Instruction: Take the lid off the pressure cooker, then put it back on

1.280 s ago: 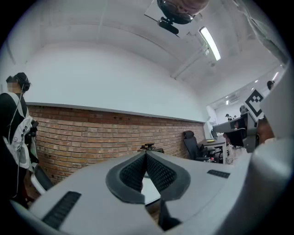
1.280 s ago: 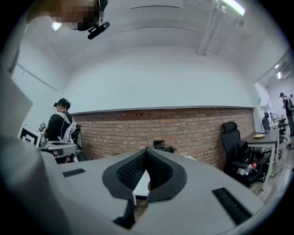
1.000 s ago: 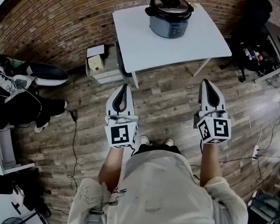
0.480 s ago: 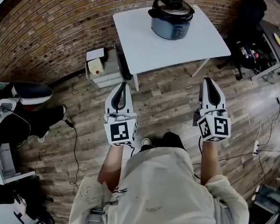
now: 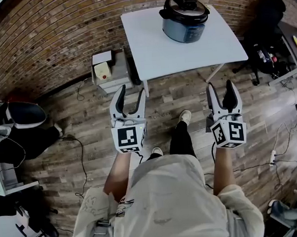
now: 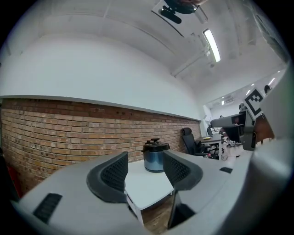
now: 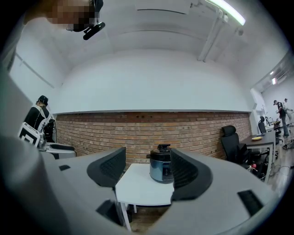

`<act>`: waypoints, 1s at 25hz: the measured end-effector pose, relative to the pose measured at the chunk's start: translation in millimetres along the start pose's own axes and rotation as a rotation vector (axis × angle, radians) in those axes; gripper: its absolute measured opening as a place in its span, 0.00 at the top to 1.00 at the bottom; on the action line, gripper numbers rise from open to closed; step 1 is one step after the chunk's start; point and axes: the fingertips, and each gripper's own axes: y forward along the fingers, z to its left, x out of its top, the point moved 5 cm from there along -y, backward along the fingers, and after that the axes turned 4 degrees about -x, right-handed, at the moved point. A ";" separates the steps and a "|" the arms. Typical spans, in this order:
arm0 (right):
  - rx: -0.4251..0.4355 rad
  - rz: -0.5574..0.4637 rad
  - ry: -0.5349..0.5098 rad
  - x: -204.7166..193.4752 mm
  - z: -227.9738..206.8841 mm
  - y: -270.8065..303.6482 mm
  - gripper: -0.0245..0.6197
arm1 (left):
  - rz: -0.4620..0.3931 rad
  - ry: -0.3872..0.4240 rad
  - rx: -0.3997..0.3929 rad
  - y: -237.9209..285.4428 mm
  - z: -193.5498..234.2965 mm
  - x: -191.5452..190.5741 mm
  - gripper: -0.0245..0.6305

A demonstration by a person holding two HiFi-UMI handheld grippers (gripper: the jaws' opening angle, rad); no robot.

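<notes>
Pressure cooker (image 5: 184, 25) lidded on table (image 5: 153, 48), well ahead | left gripper (image 5: 131, 94), right gripper (image 5: 221, 86): jaws just opened, empty

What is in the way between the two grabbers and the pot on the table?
Nothing visible. The left gripper and right gripper, whose jaws have just been opening with nothing between them, hang over wood floor short of the white table. Only its bare top lies before the pressure cooker, lid on.
</notes>
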 end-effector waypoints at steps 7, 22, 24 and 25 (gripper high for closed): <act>0.012 -0.002 0.004 -8.5 -22.5 41.7 0.49 | 0.013 -0.004 0.002 51.3 3.3 -4.7 0.58; 0.071 0.051 0.036 -24.9 -141.2 207.8 0.48 | 0.089 0.019 0.017 235.5 -7.2 -1.9 0.58; 0.094 0.051 0.033 -21.5 -158.4 231.9 0.48 | 0.111 0.008 0.041 261.5 -6.5 -1.2 0.58; 0.107 0.048 0.032 -20.4 -167.0 243.2 0.48 | 0.123 0.005 0.053 273.6 -6.6 -0.9 0.58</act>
